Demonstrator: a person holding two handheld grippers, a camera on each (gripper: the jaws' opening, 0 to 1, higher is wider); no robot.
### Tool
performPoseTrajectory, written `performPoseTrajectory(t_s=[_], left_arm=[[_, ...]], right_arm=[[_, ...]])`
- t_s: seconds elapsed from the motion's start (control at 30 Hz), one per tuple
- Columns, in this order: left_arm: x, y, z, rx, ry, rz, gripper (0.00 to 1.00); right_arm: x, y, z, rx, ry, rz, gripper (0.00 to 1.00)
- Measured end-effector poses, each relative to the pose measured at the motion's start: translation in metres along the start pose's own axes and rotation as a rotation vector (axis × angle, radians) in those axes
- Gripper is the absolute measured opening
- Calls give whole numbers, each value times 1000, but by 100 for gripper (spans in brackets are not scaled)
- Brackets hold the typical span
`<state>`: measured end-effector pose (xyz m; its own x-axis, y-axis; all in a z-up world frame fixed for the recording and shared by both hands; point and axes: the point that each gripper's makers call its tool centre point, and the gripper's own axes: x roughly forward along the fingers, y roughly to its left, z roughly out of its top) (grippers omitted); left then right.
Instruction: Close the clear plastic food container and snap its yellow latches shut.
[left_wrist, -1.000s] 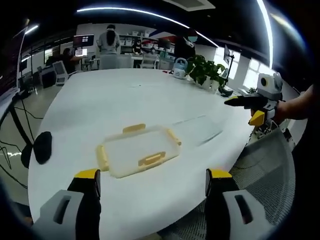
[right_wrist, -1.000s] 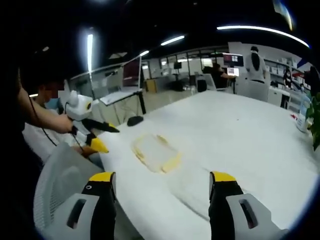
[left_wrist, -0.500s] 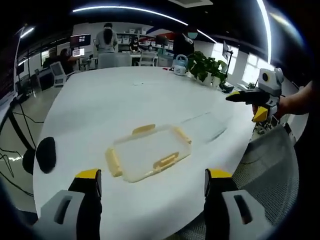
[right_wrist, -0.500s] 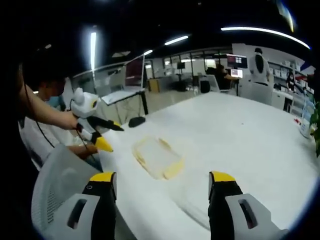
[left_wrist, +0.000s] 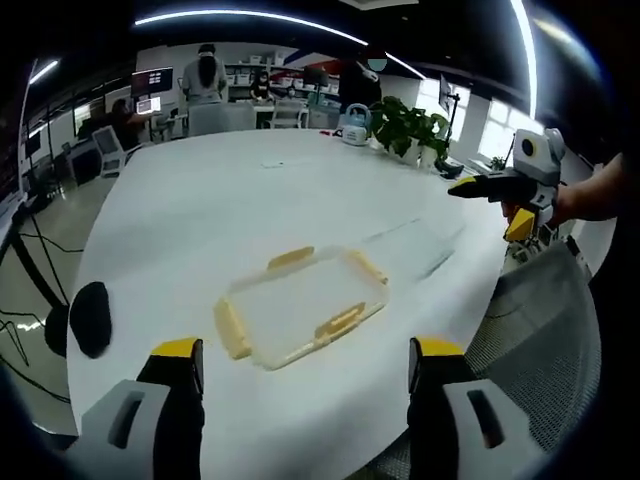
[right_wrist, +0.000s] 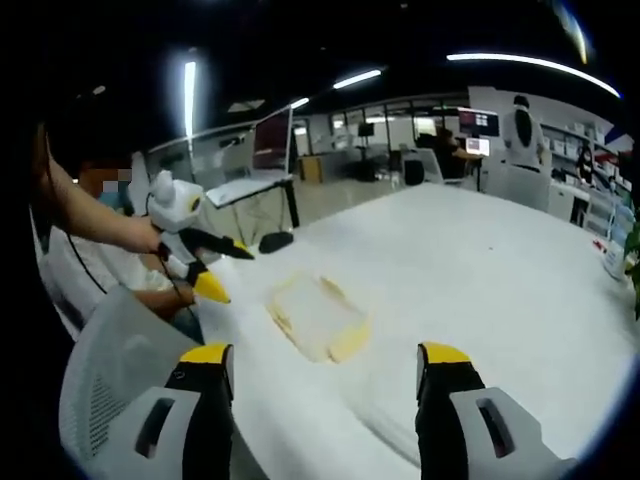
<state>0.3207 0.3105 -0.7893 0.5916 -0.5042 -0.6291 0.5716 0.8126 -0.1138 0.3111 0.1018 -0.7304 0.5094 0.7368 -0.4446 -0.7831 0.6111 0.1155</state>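
The fingers of the left gripper (left_wrist: 304, 385) stand wide apart and hold nothing; those of the right gripper (right_wrist: 326, 390) are equally spread and empty. In the left gripper view, the clear plastic food container (left_wrist: 300, 307) lies flat on the white table (left_wrist: 200, 210), near the table's front edge, with yellow latches (left_wrist: 340, 322) on its sides. Bare tabletop surrounds it on all sides. A dark object (left_wrist: 88, 318) rests near the left edge, well apart from it. A mesh chair (left_wrist: 545, 320) stands beside the right edge. Far across the table is a green plant (left_wrist: 408, 128).
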Motion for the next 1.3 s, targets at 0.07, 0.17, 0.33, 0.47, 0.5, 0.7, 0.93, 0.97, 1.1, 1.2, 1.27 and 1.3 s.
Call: performPoseTrajectory(t_s=[0.07,0.17,0.33,0.47,0.5,0.7,0.93,0.97,1.1,1.2,1.27,1.3], left_arm=[[2,0,0,11,4,-9,85],[4,3,0,41,17,-20,85],[8,11,1,86,42,-44,84],[12,16,1,129,66,-62,83],[13,17,0,132,73,-68,83],[20,22,-2,178,107,-102,81],[26,26,-1,195,122,-118,81],[27,25,0,200,124,-124,81],[29,26,-2,225,143,-142,81],[30,28,-3,236,156,-152,80],[31,29,-4,239,162,-153,80],[32,29,-4,243,165,-153,79]], right_arm=[[1,0,-1,-5,7,2,75],[3,0,-3,-10,14,8,75],[10,0,-7,-31,41,22,75],[16,2,-7,-56,57,37,74],[17,2,-8,-61,64,41,74],[28,5,-6,-96,81,65,74],[36,4,-3,-119,92,77,74],[37,2,-3,-123,96,76,74],[41,-1,-3,-137,105,82,74],[44,-3,-6,-160,126,87,73],[46,-4,-8,-157,129,93,73],[47,-4,-8,-156,132,94,73]])
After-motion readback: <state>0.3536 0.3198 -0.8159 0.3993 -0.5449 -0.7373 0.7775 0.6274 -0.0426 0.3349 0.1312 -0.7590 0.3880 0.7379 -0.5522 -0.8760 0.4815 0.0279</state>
